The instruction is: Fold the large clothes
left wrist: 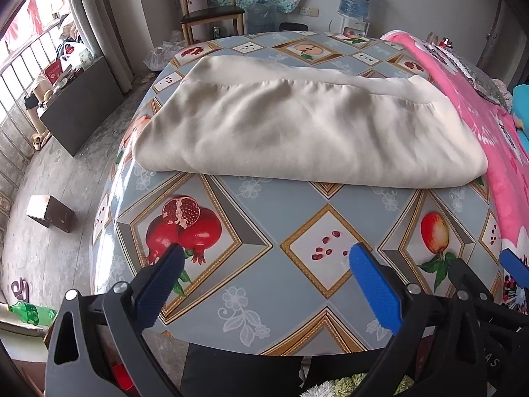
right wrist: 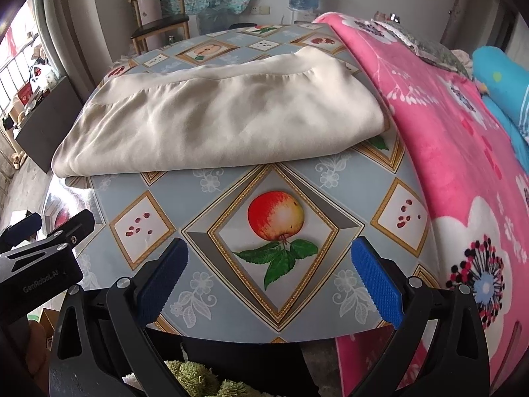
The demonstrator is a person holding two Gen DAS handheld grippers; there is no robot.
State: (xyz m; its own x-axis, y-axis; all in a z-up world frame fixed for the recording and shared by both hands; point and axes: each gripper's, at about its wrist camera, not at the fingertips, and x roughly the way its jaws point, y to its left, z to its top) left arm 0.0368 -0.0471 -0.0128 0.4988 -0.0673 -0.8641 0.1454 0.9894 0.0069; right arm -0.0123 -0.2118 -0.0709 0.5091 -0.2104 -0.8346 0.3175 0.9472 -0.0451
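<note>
Folded cream garment (left wrist: 307, 125) laid on fruit-print table (left wrist: 264, 231).
Left gripper (left wrist: 264, 264) and right gripper (right wrist: 269, 258) are held wide, empty, well short of the cloth's near edge.

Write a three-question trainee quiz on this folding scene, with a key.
1. True or false: the left gripper is shut on the cream garment.
2. What lies along the right side of the table? A) pink blanket B) towel C) nothing
3. The right gripper hovers over a printed picture of which fruit?

Key: 1 false, both grippers are open and empty. 2 A, the pink blanket. 3 an apple.
</note>
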